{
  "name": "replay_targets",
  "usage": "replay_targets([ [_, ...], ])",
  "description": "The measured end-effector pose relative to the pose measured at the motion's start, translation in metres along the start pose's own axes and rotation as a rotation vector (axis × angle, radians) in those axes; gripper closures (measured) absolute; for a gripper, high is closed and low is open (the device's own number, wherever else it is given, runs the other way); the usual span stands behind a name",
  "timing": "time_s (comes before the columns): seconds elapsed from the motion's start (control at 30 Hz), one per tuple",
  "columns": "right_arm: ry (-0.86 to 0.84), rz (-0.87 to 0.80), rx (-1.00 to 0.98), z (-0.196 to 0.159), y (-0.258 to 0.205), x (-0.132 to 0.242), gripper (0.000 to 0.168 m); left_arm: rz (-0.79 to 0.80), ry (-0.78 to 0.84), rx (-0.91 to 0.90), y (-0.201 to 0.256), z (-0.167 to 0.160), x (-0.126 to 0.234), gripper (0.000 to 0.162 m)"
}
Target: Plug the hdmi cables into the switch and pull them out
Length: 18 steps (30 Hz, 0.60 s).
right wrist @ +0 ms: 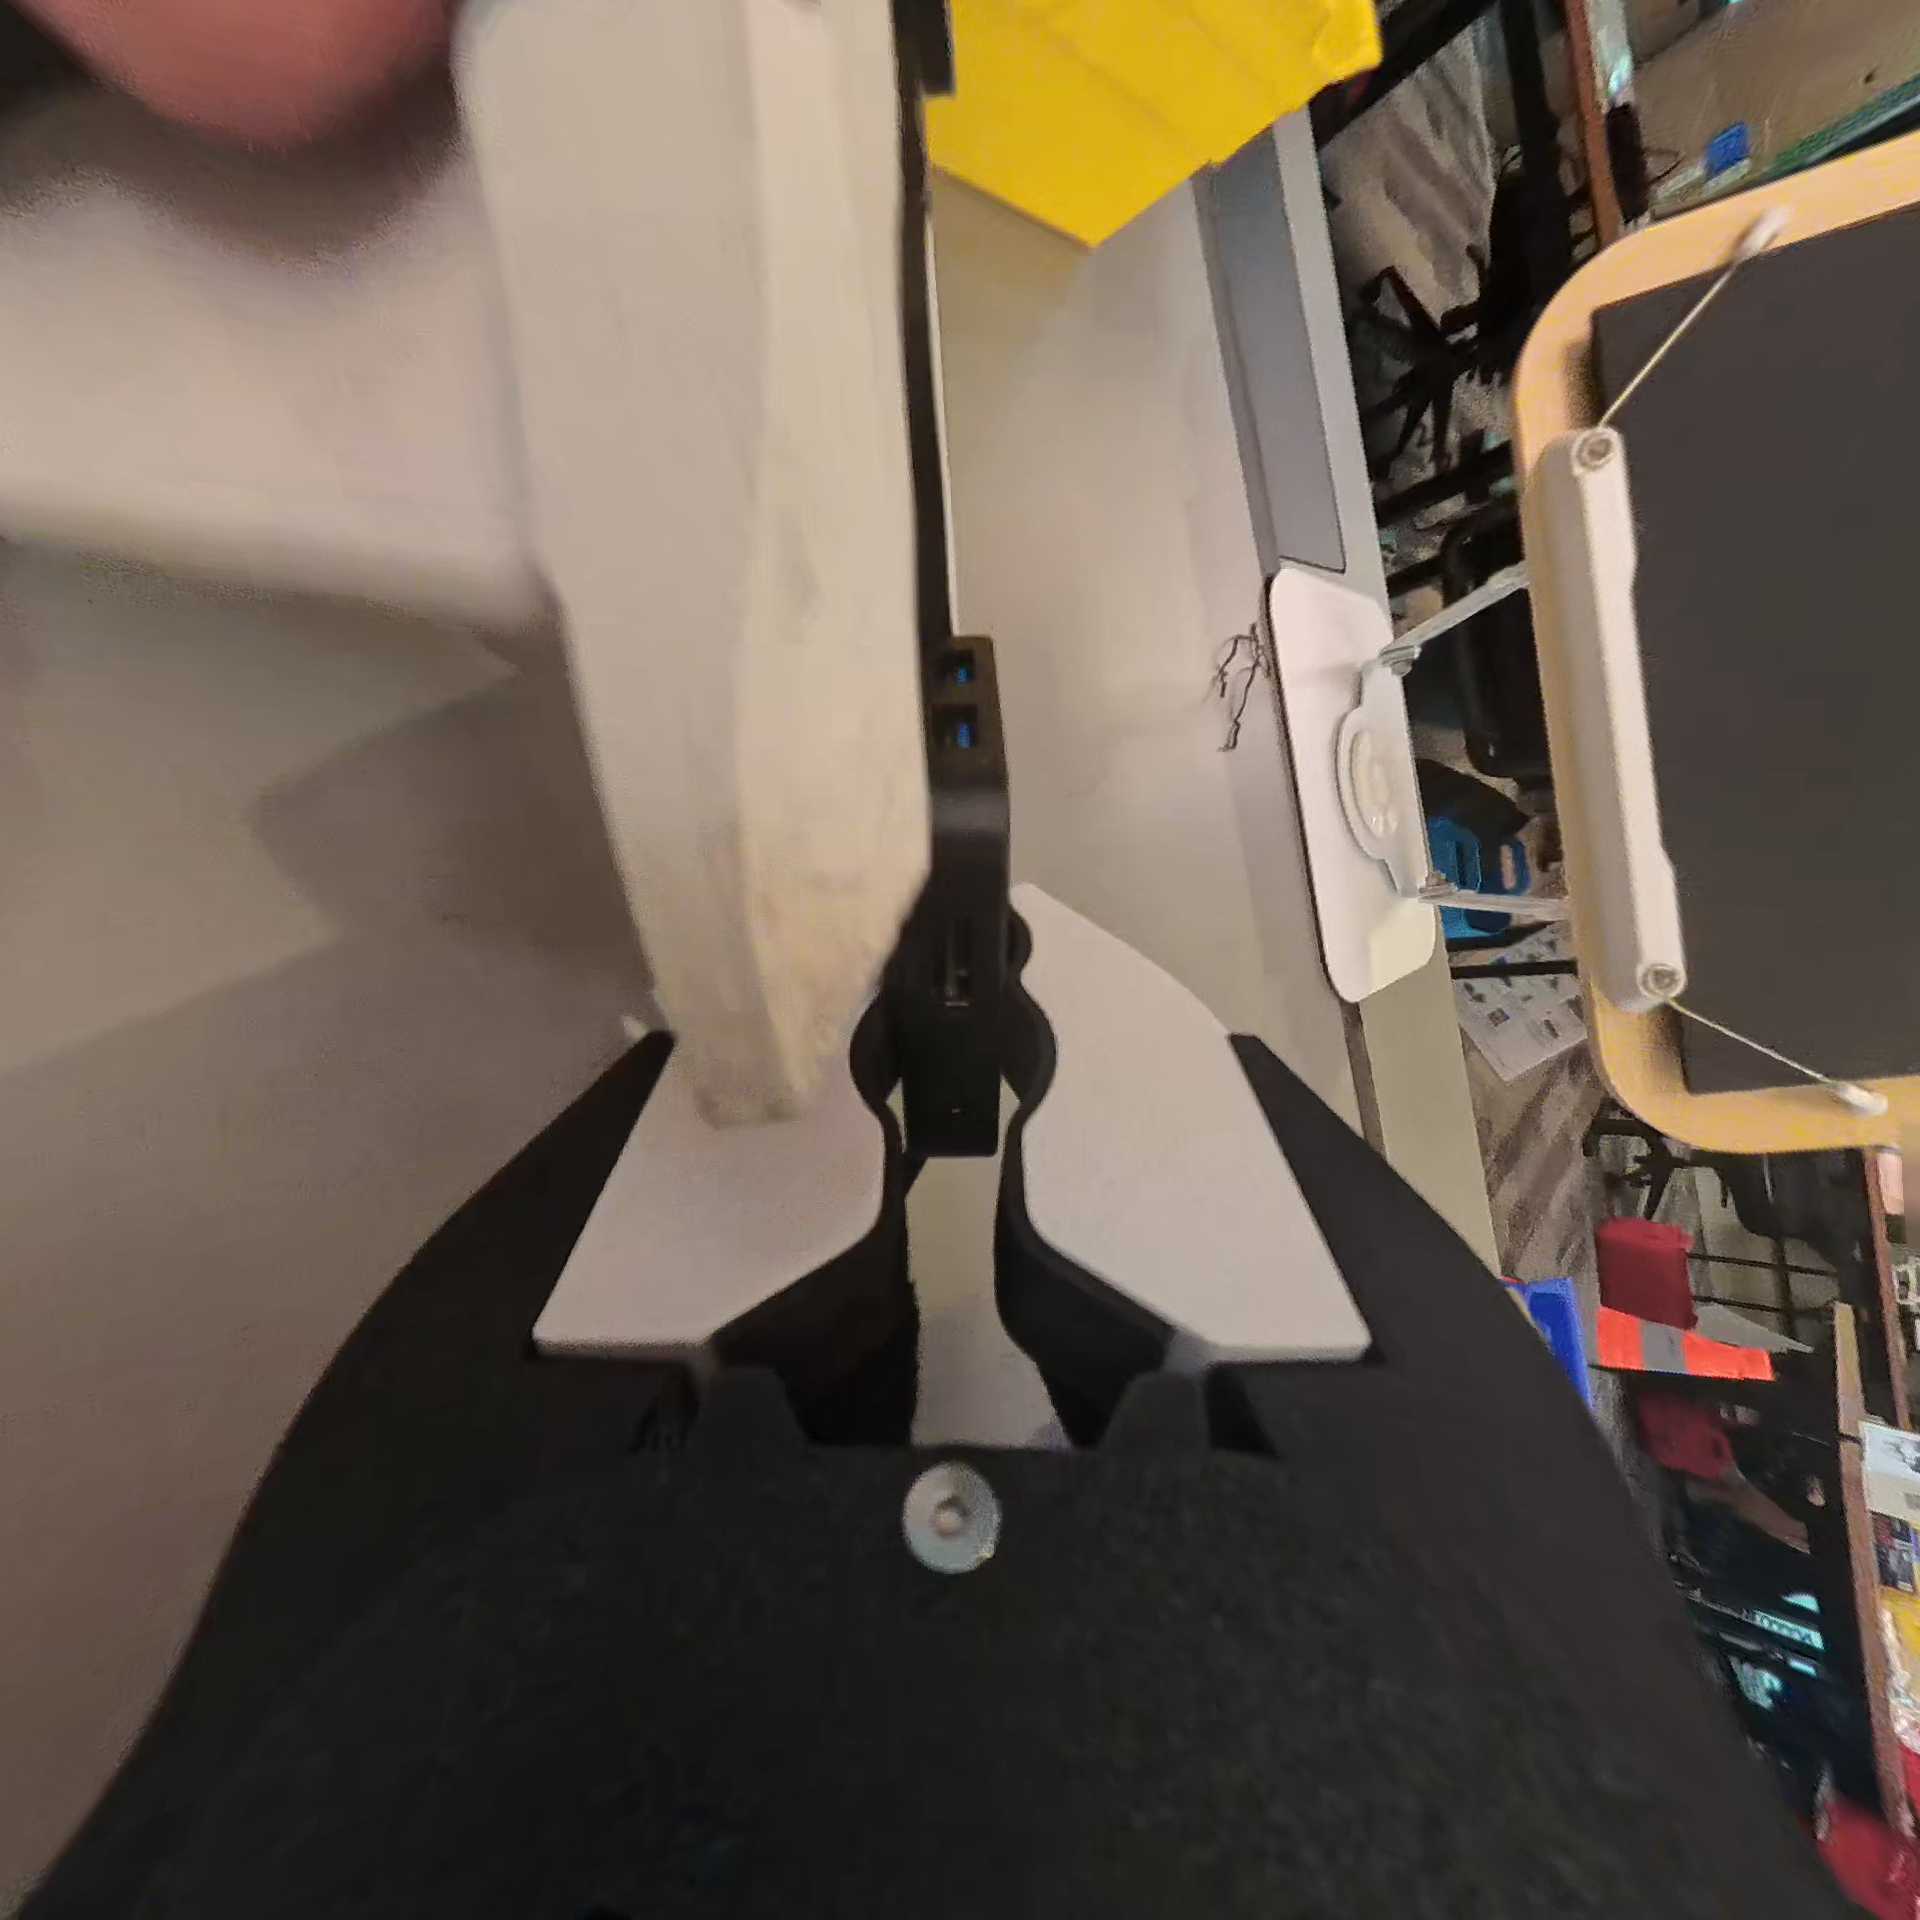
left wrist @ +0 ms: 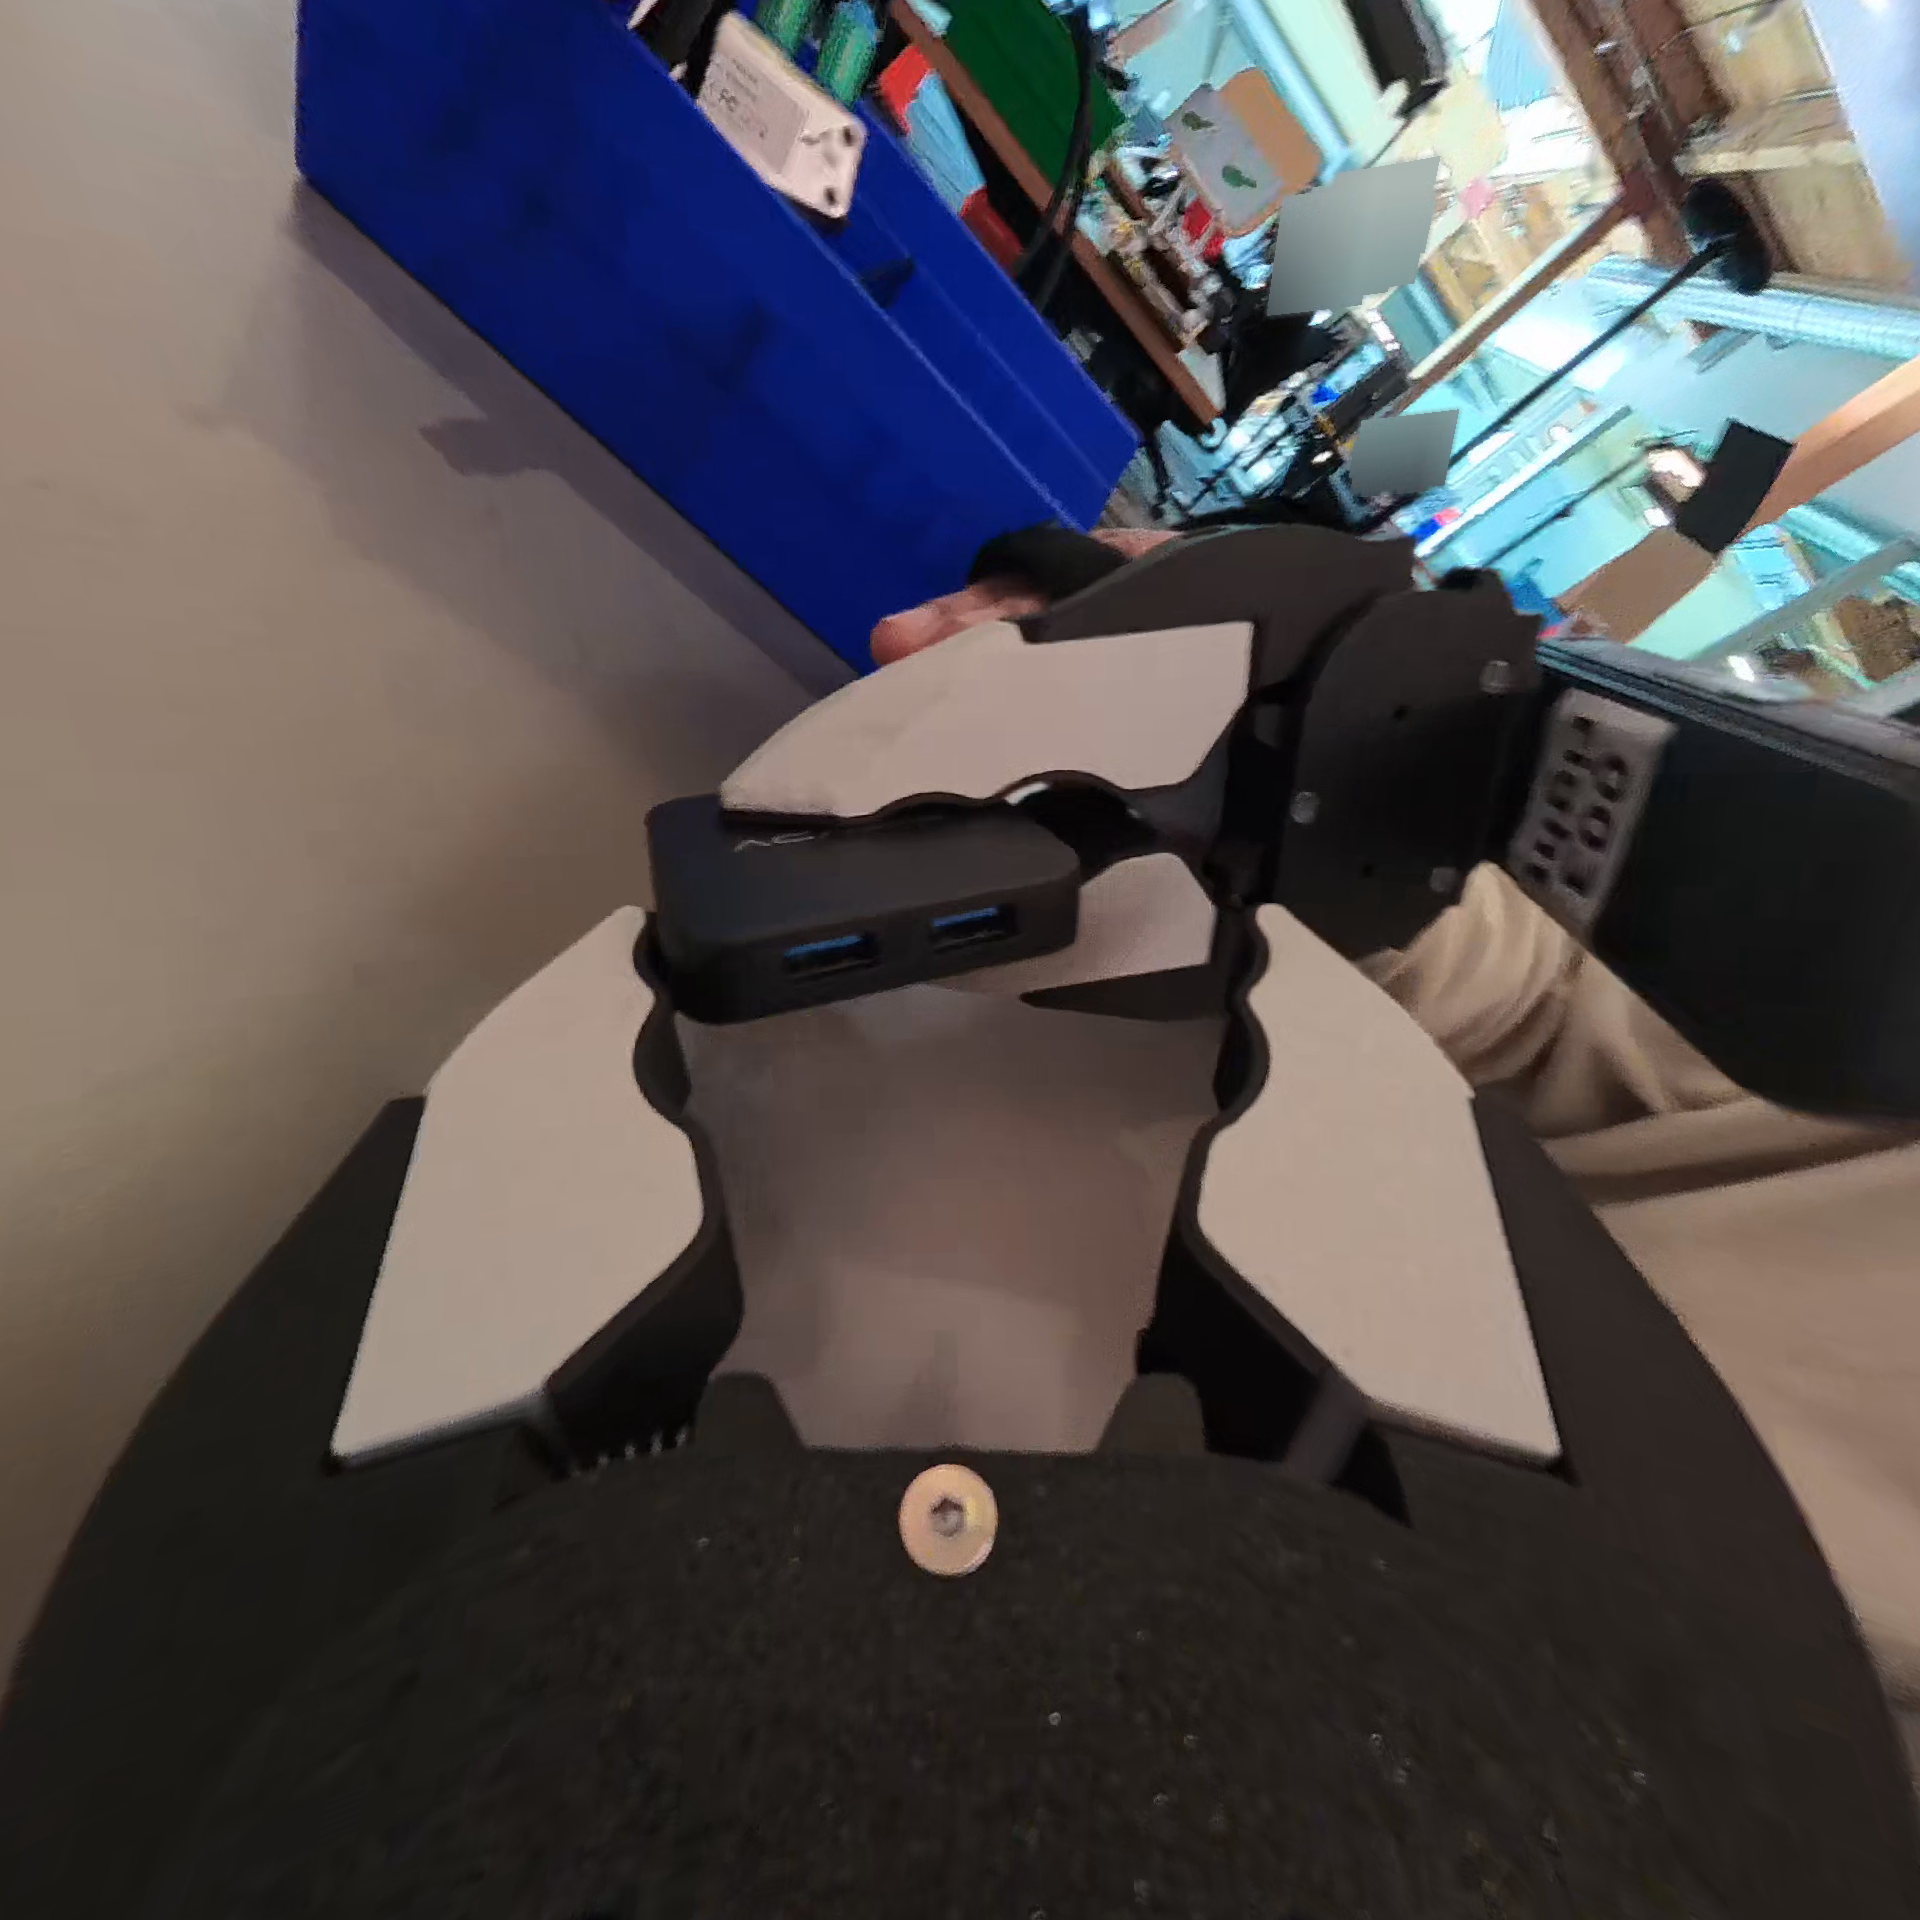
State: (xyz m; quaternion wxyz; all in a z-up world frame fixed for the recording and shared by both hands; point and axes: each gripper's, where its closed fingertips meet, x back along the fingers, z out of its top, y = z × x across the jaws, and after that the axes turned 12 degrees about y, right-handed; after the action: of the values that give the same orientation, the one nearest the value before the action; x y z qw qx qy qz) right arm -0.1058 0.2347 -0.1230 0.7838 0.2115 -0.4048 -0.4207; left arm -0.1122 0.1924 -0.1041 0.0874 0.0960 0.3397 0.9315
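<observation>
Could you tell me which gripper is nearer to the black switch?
Right: the right gripper is clamped on the switch, while the left gripper stands open just before it.

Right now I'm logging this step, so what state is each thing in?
switch: off the table, clamped flat by the right gripper; two blue ports facing the left gripper, both empty.
right gripper: shut on the switch.
left gripper: open, fingers either side of the switch, holding nothing.
blue bin: standing on the table, filled with parts.

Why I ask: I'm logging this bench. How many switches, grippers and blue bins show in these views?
Switch: 1
Grippers: 2, left gripper and right gripper
Blue bin: 1
Total: 4
</observation>
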Motion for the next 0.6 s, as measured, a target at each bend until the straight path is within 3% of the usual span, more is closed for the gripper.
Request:
replay_targets([
  [0.07, 0.045, 0.033, 0.015, 0.009, -0.008, 0.001, 0.154, 0.007, 0.016, 0.007, -0.004, 0.0, 0.0, 0.079],
  [0.13, 0.073, 0.044, 0.019, 0.014, -0.01, 0.005, 0.154, -0.048, 0.021, 0.062, 0.0, 0.002, 0.003, 0.085],
  [0.23, 0.188, 0.07, -0.001, 0.027, -0.011, 0.014, 0.155, -0.187, 0.016, 0.133, 0.016, 0.004, 0.008, 0.086],
  [0.4, 0.528, 0.058, -0.023, 0.063, -0.006, 0.047, 0.154, -0.521, 0.067, 0.282, 0.053, 0.013, 0.02, 0.087],
  [0.5, 0.604, 0.059, -0.041, 0.069, -0.007, 0.058, 0.145, -0.61, 0.043, 0.294, 0.061, 0.007, 0.022, 0.086],
  [0.6, 0.612, 0.077, -0.027, 0.069, -0.012, 0.062, 0.15, -0.651, 0.044, 0.305, 0.065, 0.005, 0.016, 0.086],
])
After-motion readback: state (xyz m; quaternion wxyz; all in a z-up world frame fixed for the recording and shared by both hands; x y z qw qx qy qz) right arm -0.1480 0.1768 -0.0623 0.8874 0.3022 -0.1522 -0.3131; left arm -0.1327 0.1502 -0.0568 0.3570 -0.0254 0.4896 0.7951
